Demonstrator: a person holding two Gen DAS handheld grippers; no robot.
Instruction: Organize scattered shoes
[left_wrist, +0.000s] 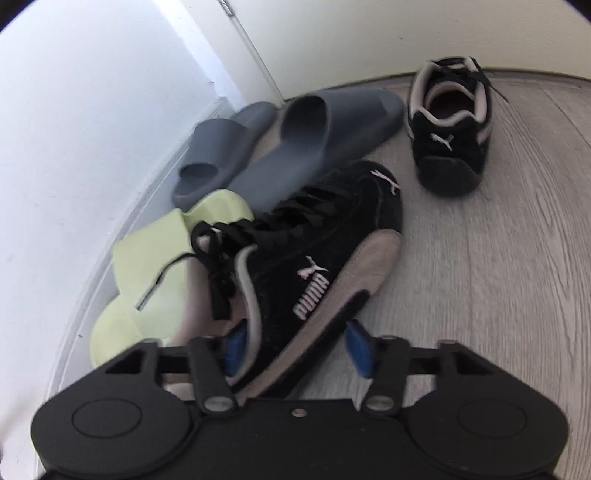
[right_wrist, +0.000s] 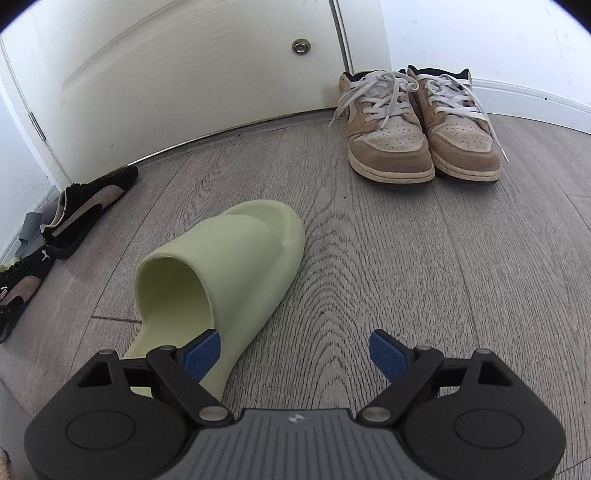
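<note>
Left wrist view

Left gripper (left_wrist: 295, 341): its two blue pads sit on either side of the heel end of a black sneaker (left_wrist: 314, 266), one inside the collar and one outside. It looks closed on the shoe's side wall.
Why held there: the heel wall is thin, so I think it is an easy place to pinch.
Which way it points: the sneaker's long side runs away from the gripper, toe up and a bit to the right. It leans onto the other shoes.
Pile by the wall: a pale green slide (left_wrist: 147, 273) lies under the sneaker's laces. Two grey slides (left_wrist: 295, 147) lie just past it.
Other black sneaker (left_wrist: 448, 125): stands apart on the floor (left_wrist: 498, 295), its heel toward us.

Right wrist view

Right gripper (right_wrist: 295, 352): wide open, holding nothing.
Second green slide (right_wrist: 221, 273): alone on the floor, with the left pad just at its heel end. Its toe points away and to the right.
Tan sneakers (right_wrist: 421, 129): side by side at the door (right_wrist: 184, 74), toes toward us. They look already tidy.
Black sneakers: both at the far left.
Guess: the green slides and black sneakers are not yet paired.
</note>
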